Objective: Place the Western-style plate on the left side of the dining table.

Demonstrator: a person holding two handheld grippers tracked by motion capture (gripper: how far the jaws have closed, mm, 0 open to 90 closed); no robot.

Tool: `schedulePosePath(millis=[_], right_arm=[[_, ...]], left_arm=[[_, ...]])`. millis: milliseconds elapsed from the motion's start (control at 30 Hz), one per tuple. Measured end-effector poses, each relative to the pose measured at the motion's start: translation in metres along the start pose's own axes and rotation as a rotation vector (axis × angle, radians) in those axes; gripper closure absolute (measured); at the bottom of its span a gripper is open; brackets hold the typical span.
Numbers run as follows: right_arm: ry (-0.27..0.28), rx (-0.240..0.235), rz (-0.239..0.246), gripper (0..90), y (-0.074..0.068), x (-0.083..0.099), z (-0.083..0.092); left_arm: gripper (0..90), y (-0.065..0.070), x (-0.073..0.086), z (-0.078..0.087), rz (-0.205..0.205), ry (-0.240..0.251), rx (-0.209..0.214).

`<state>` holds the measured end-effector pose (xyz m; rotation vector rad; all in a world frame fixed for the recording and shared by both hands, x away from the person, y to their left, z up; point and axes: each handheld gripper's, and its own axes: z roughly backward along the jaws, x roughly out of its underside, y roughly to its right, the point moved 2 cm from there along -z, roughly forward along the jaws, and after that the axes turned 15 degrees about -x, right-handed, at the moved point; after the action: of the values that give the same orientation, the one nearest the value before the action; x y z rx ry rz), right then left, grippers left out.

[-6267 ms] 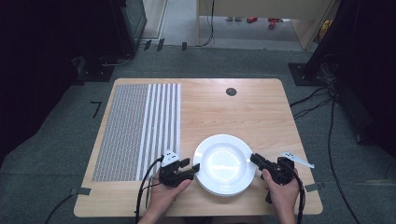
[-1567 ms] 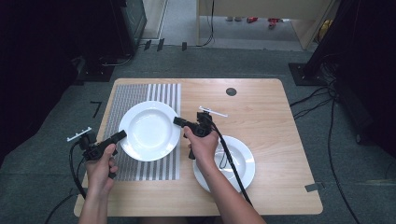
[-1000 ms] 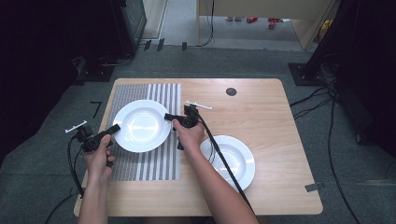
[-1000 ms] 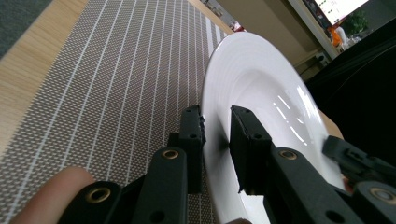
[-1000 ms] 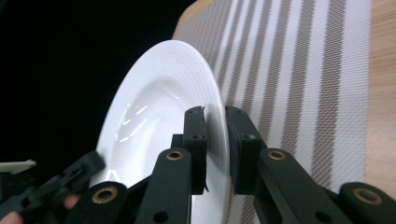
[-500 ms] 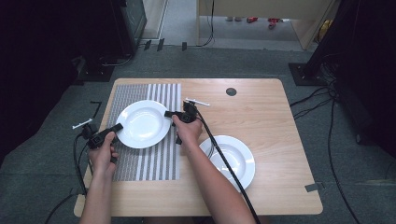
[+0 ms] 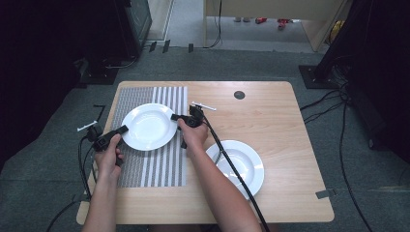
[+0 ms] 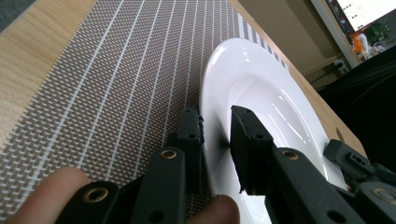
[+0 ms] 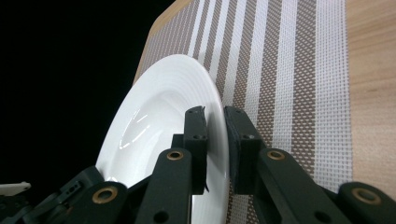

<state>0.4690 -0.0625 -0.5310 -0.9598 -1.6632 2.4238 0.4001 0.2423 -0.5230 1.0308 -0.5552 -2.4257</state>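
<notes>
No readable text, labels, brands, numbers or signs anywhere. Nothing printed on either white plate, the striped mat, the desk or the black tools. Bright screen at upper right of the left gripper view too blurred to read.

Grey carpet [image 7: 58, 159] surrounds the wooden table [image 7: 285, 125]; dark surroundings.

I see a second plate [image 7: 236, 165] resting on the bare table [image 7: 280, 125], right of the striped mat [image 7: 151, 164]; cables [image 7: 324, 104] trail across the floor.
</notes>
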Motion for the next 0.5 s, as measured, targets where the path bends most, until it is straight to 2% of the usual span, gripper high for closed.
schedulePosePath(millis=[67, 133, 167, 200, 267, 300, 333, 400, 433, 467, 500], right_arm=[[0.01, 0.01, 0.036, 79.9, -0.001, 0.001, -0.002], [0.008, 0.012, 0.052, 78.5, -0.001, 0.001, -0.002], [0.002, 0.005, 0.059, 73.5, -0.003, 0.001, -0.002], [0.002, 0.005, 0.059, 73.5, -0.003, 0.001, -0.002], [0.002, 0.062, 0.168, 64.7, -0.011, 0.0, 0.001], [-0.004, 0.091, 0.213, 61.3, -0.015, -0.001, 0.003], [-0.009, 0.108, 0.241, 59.5, -0.019, -0.002, 0.005], [-0.013, 0.122, 0.258, 57.6, -0.023, -0.003, 0.007], [-0.013, 0.134, 0.278, 55.0, -0.026, -0.005, 0.01], [-0.026, 0.144, 0.276, 51.5, -0.031, -0.009, 0.018], [-0.026, 0.144, 0.276, 51.5, -0.031, -0.009, 0.018]], left_arm=[[74.1, 0.001, 0.0, 0.0, -0.02, 0.007, -0.002], [71.7, 0.0, 0.0, 0.0, -0.028, 0.009, 0.015], [66.8, 0.0, 0.0, 0.0, -0.03, 0.008, 0.024], [66.8, 0.0, 0.001, 0.001, -0.034, 0.01, 0.032], [58.9, 0.001, 0.001, 0.003, -0.052, 0.022, 0.035], [56.1, 0.004, 0.001, 0.008, -0.098, 0.054, 0.02], [53.7, 0.004, 0.001, 0.008, -0.098, 0.054, 0.02], [50.3, 0.007, 0.001, 0.014, -0.161, 0.088, -0.009], [46.0, 0.008, 0.001, 0.017, -0.177, 0.095, -0.023], [41.2, 0.009, 0.0, 0.023, -0.191, 0.108, -0.029], [39.9, 0.009, 0.0, 0.023, -0.191, 0.108, -0.029]])
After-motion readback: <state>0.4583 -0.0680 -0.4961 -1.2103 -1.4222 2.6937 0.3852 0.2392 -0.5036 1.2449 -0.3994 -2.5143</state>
